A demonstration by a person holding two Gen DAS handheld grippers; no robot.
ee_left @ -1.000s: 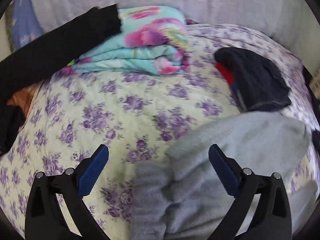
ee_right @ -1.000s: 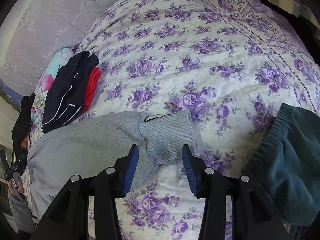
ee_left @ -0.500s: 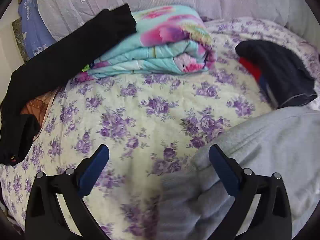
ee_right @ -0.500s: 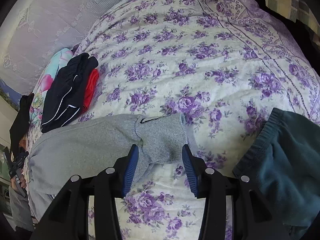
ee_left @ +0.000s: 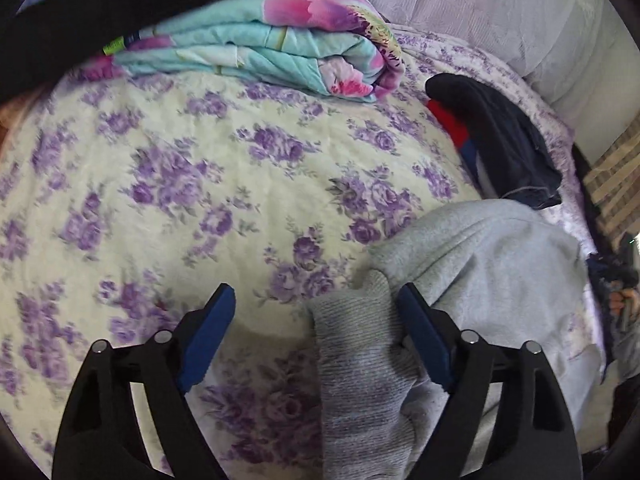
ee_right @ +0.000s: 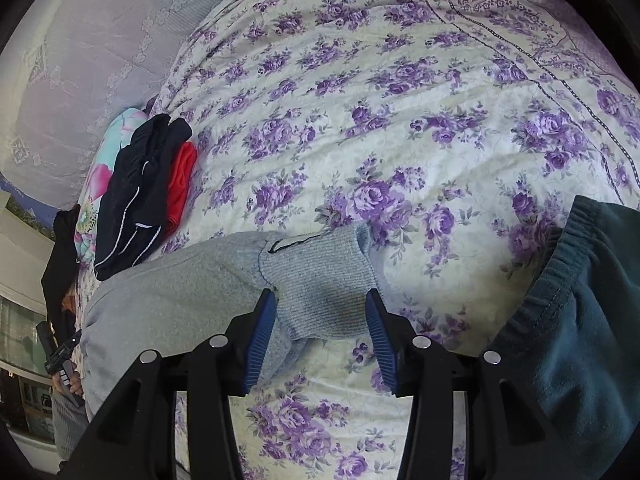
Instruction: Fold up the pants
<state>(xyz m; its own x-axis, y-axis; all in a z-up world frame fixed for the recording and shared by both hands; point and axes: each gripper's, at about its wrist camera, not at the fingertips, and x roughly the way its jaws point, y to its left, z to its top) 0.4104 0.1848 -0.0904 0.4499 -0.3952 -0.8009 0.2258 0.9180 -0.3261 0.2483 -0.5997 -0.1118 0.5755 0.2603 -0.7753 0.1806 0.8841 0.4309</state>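
Grey sweatpants (ee_left: 492, 264) lie across a bed with a purple-flowered cover (ee_left: 192, 184). In the left wrist view a ribbed grey cuff (ee_left: 356, 344) lies between the jaws, close to the right finger. My left gripper (ee_left: 316, 308) is open just above it. In the right wrist view the same pants (ee_right: 172, 280) stretch to the left, and their other ribbed cuff (ee_right: 320, 280) lies between the jaws of my right gripper (ee_right: 322, 312), which is open around it. The flowered cover (ee_right: 400, 120) spreads beyond.
A folded turquoise floral quilt (ee_left: 260, 44) and a black garment (ee_left: 100, 12) lie at the head of the bed. A dark navy and red folded pile (ee_left: 500, 140) sits beside the pants, also in the right wrist view (ee_right: 140, 192). Dark teal pants (ee_right: 580, 320) lie at right.
My left gripper has swung and come down onto a ribbed cuff, which now sits between its jaws. My right gripper has barely moved, still around the other cuff.
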